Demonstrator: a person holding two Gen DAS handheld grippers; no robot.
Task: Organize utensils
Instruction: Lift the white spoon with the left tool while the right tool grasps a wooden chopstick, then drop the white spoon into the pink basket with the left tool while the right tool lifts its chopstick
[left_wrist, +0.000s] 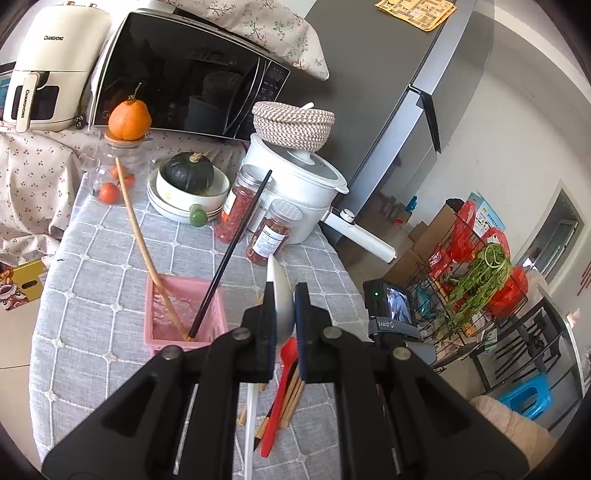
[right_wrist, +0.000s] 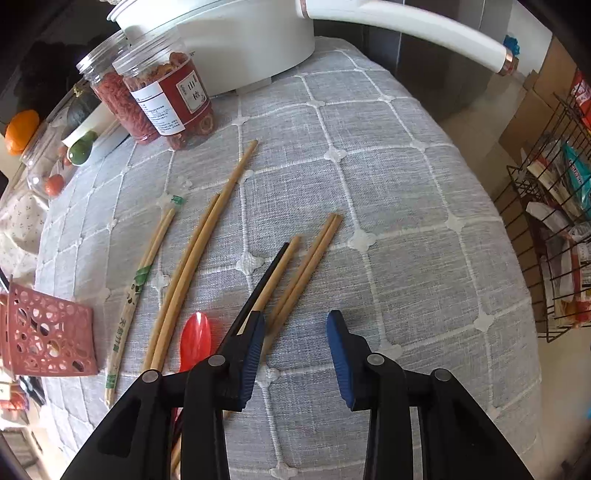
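My left gripper (left_wrist: 284, 291) is shut on a white spoon (left_wrist: 281, 295), held above the table just right of a pink basket (left_wrist: 159, 332). The basket holds a long bamboo chopstick (left_wrist: 144, 240) and a black chopstick (left_wrist: 236, 243), both leaning upward. Below the left gripper lie a red spoon (left_wrist: 281, 387) and bamboo chopsticks (left_wrist: 293, 391). My right gripper (right_wrist: 295, 332) is open and empty, low over several bamboo chopsticks (right_wrist: 303, 273), a black chopstick (right_wrist: 258, 291), a red spoon (right_wrist: 195, 339) and a paper-wrapped pair (right_wrist: 136, 284). The basket's side (right_wrist: 48, 332) shows at left.
Two jars of dried red food (right_wrist: 170, 99) and a white pot (left_wrist: 295, 184) with a long handle stand at the back of the grey checked tablecloth (right_wrist: 369, 184). Stacked bowls with a dark squash (left_wrist: 190, 173), a microwave (left_wrist: 184, 74) and a wire rack (right_wrist: 554, 221) off the table's right edge.
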